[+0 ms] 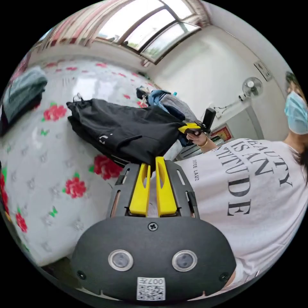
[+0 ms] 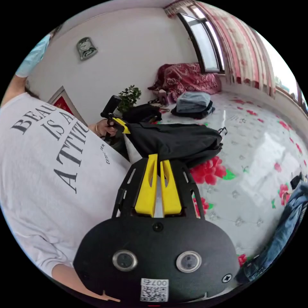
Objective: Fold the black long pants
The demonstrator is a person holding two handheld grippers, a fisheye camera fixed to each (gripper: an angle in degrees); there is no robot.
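The black long pants (image 1: 125,128), folded over into a thick bundle, hang between my two grippers above the flowered bed sheet (image 1: 64,166). In the left gripper view my left gripper (image 1: 153,161) is shut on the near edge of the fabric. My right gripper (image 1: 192,128), held in a hand, is pinching the other corner. From the right gripper view, the right gripper (image 2: 158,159) is shut on the pants (image 2: 179,141), and the left gripper (image 2: 121,124) holds the far corner. The bundle's far end with a drawstring (image 2: 222,131) reaches over the bed.
A person in a white lettered T-shirt (image 1: 243,192) stands close behind both grippers. Folded grey clothes (image 2: 194,101) and a red blanket (image 2: 187,78) lie at the bed's far side. Blue and striped clothes (image 1: 166,102) are piled nearby, and jeans (image 2: 282,231) lie at the bed's edge.
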